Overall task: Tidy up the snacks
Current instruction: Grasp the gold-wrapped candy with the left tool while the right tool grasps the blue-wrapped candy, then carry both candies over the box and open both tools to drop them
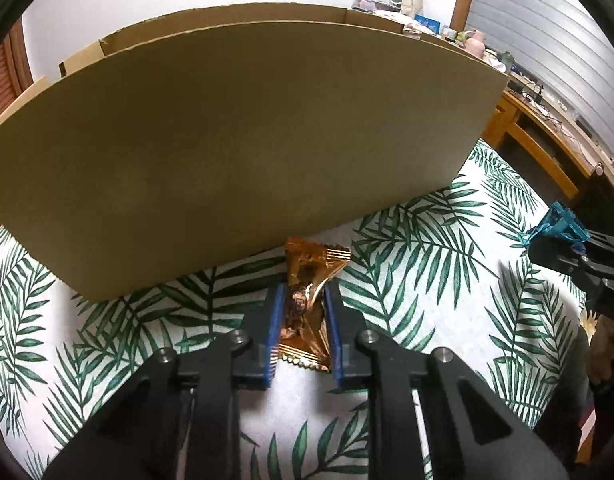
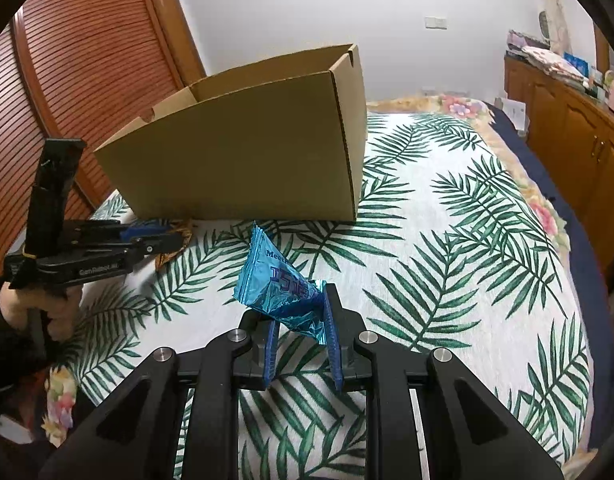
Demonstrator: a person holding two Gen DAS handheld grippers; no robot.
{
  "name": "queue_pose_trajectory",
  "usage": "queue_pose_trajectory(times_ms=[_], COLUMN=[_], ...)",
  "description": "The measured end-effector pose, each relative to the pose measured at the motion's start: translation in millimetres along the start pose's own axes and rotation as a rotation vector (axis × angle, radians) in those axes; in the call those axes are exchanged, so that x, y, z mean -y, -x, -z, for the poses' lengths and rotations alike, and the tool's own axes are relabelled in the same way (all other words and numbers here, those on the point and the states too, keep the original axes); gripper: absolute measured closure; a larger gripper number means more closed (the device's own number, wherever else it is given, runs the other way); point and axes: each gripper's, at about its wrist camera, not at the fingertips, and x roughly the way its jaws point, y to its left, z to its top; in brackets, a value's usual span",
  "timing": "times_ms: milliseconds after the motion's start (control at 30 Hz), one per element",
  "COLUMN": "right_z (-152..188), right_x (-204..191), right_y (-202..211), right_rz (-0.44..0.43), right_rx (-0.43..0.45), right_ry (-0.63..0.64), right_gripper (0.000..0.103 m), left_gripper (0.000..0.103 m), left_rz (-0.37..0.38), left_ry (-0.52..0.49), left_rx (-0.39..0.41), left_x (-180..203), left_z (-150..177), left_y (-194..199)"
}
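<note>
white wall [image 2: 291,8], slatted wooden door [image 2: 87,80], wooden cabinets [image 2: 567,120], leaf-print bedspread [image 2: 467,220]

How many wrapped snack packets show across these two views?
2. The gold packet lies on the leaf-print cloth beside the cardboard box, gripped by the left tongs. The blue packet is held by the right tongs. The box's inside is hidden.

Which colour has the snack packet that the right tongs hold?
The snack packet is shiny blue; the right wrist view shows it best.
</note>
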Motion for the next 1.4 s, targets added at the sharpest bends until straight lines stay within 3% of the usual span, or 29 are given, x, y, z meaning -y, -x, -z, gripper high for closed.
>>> queue_pose_trajectory(times_ms=[333,800,1167,1400], right_z=[-2,-17,-65,-100], right_x=[-3,-17,-34,-42], right_y=[11,37,51,52], right_rz=[-0.005,-0.014,-0.029,-0.029], right_rx=[0.023,0.089,0.183,0.231], right_ry=[-0.005,0.024,0.088,0.135], right_gripper=[0.084,0.084,0.084,0.084], left_gripper=[0.085,0.085,0.085,0.085], left_rz=[0.021,0.041,0.039,0.022], left_ry=[0.021,-0.011,-0.067,-0.076], left_rx=[0.068,0.206,0.319,0.355], left_x=[3,25,28,17], left_z=[5,-20,-64,-89], left_y=[33,89,125,127])
